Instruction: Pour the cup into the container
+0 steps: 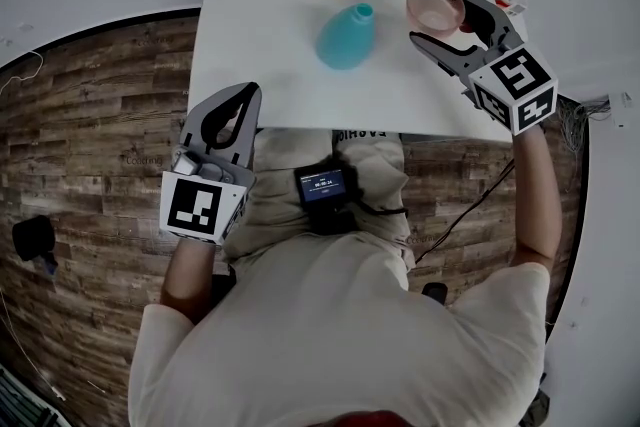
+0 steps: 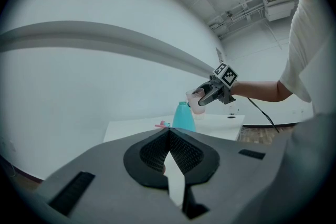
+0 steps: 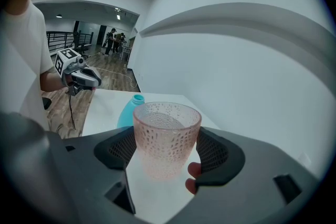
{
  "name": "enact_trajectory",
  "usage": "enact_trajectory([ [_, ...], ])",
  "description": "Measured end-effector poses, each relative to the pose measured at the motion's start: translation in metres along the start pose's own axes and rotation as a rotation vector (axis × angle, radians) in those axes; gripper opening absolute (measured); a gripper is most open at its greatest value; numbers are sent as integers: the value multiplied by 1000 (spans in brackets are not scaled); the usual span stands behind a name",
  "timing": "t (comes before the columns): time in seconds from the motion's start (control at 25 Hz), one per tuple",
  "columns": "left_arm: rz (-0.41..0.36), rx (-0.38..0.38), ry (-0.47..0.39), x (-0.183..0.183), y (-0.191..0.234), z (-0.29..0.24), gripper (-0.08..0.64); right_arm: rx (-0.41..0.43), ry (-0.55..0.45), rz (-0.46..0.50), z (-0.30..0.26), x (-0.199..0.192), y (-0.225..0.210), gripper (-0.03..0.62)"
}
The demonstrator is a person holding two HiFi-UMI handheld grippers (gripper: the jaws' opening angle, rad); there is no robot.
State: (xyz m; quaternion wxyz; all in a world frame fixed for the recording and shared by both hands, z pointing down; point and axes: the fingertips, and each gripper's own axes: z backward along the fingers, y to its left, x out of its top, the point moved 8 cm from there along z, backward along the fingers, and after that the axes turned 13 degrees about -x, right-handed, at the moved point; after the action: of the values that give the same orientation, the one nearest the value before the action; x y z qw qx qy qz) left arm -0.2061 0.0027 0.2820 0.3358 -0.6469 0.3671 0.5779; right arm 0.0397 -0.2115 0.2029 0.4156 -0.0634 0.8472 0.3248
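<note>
Gripping a pink dimpled cup (image 3: 167,136) between its jaws, the right gripper (image 1: 443,18) is held above the white table (image 1: 270,35), at about two o'clock from the teal container (image 1: 347,37). The cup is seen roughly upright and apart from the container. The left gripper (image 1: 250,93) is held at seven o'clock, by the table's near edge, jaws pressed together on nothing.
</note>
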Motion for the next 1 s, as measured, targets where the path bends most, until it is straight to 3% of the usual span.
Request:
enact_trajectory([
  [1.0, 9, -6, 2, 11, -3, 2, 9, 27, 52, 154, -8, 42, 2, 360],
])
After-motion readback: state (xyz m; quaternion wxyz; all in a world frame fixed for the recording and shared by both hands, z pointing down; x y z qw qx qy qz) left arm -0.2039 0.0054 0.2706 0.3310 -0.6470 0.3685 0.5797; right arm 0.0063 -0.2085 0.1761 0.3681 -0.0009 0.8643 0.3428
